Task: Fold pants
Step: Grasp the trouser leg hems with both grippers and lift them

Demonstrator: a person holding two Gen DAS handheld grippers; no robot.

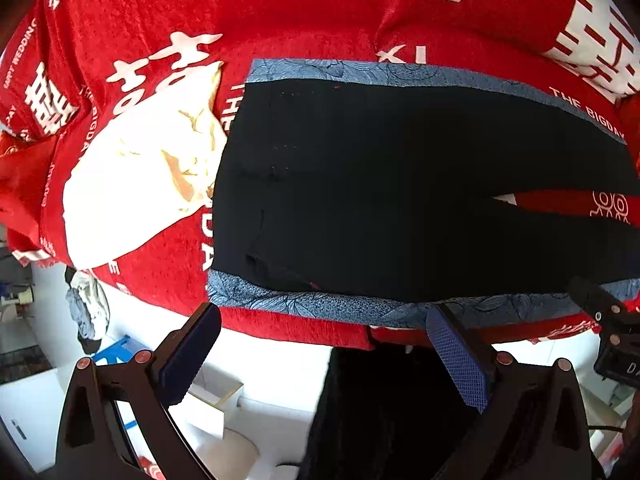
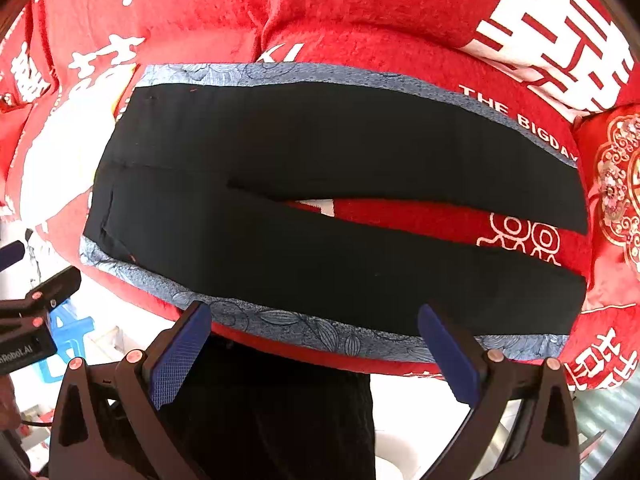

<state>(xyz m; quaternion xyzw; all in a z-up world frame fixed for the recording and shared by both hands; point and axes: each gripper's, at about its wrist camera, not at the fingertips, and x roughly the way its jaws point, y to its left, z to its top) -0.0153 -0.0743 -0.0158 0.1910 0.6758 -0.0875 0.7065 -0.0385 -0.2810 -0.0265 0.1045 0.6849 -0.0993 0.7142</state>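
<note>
Black pants (image 2: 304,208) lie flat on a red bed cover (image 2: 360,12), legs spread apart. Both the left gripper (image 1: 324,356) and right gripper (image 2: 316,352) hover at the near edge, jaws wide apart, holding nothing. Only the left view shows a pale cloth (image 1: 136,176) beside the waist.

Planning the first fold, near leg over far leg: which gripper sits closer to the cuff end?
Probably the right gripper: open, it faces the near leg toward the cuffs. The left gripper, also open, sits nearer the waist.
</note>
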